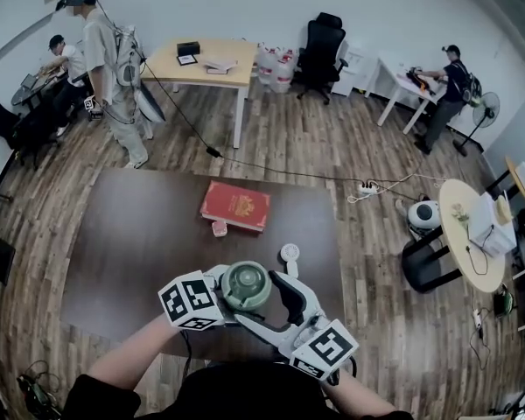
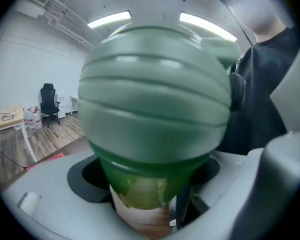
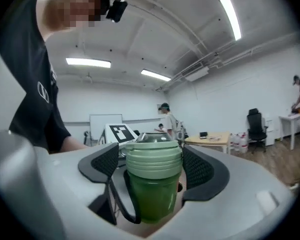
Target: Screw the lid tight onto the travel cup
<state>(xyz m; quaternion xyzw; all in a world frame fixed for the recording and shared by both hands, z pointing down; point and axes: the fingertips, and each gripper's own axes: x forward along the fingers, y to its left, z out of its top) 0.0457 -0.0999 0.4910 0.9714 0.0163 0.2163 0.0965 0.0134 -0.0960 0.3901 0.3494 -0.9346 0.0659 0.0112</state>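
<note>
Because the travel cup (image 2: 140,174) crowds the left gripper view, its base is cut off, though the left tool (image 2: 145,199) is plainly clenched on the translucent green body. The right tool (image 3: 152,166) grasps the pale ribbed lid (image 3: 154,156) seated on top; a dark strap (image 3: 126,201) hangs beside the body, and contact at one pad is hard to make out. The cup is held over the near edge of the dark counter (image 1: 140,234), between both tools. Gold print on the red book (image 1: 235,206) is too small to read.
</note>
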